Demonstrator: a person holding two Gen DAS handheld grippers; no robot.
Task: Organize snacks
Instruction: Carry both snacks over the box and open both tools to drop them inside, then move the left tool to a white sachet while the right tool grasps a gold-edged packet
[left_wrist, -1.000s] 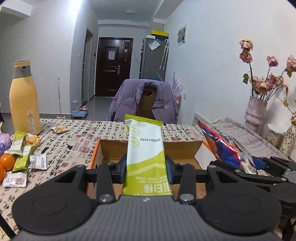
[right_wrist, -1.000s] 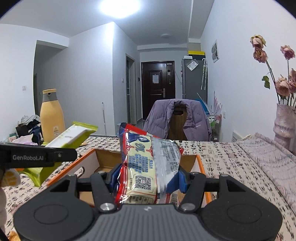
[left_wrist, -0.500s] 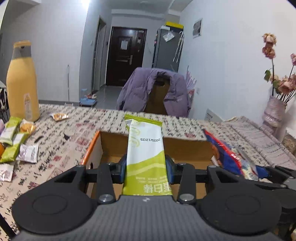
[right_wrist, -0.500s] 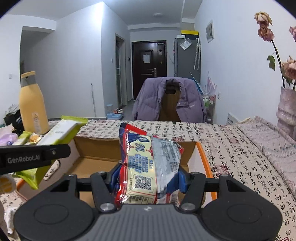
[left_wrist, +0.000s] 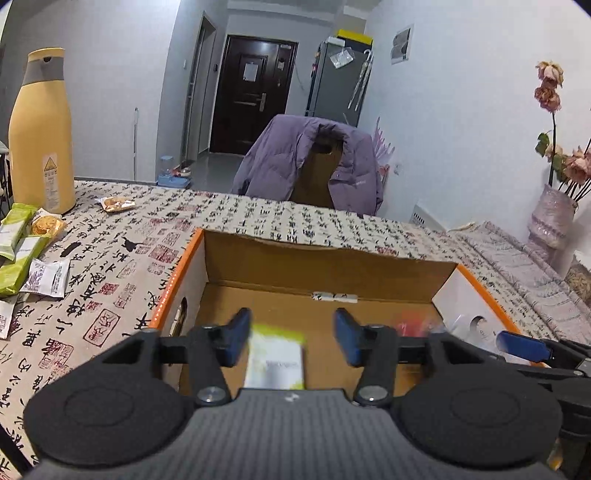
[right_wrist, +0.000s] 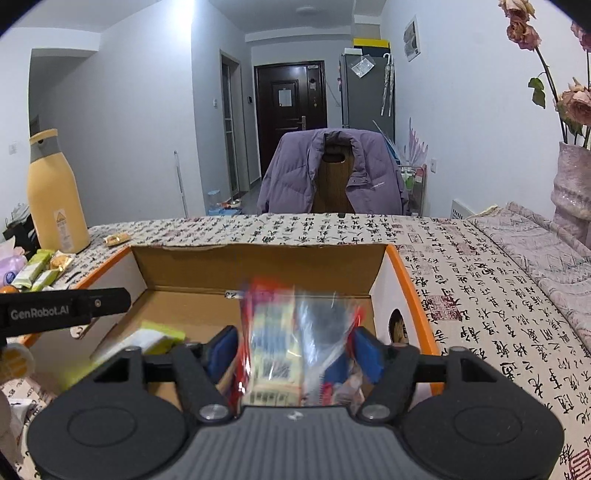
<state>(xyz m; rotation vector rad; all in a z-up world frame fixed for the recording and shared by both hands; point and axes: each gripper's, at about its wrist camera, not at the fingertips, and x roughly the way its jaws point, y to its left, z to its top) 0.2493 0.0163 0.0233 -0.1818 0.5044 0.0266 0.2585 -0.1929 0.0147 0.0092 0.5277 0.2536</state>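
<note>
While both pairs of tongs hung over an open cardboard box (left_wrist: 325, 266) on the desk (left_wrist: 122, 258), each view told a different part. From the left wrist, the left tongs (left_wrist: 291, 341) were opening, their blue pads clear of a green-and-white snack bar (left_wrist: 276, 356) that sat blurred between and below them, inside the box. Just right of them, only a red smear showed where the other snack was, with one blue pad of the right tongs (left_wrist: 524, 347) poking in at the edge. From the right wrist, that smear became a red-edged clear snack bag (right_wrist: 299, 339), blurred, between the pads of the right tongs (right_wrist: 295, 350); these were opening too, and the pads no longer seemed to press it. The green bar (right_wrist: 147, 339) lay low in the box to their left, under the black arm of the left tongs (right_wrist: 62, 310).

Far left of the tongs, loose snack packets (left_wrist: 22, 251) and a tall yellow bottle (left_wrist: 40, 136) stood on the desk, partly cut off. Whether either snack had reached the box floor was hard to tell through the blur. Beyond the desk, a purple jacket (right_wrist: 332, 173) draped a chair.
</note>
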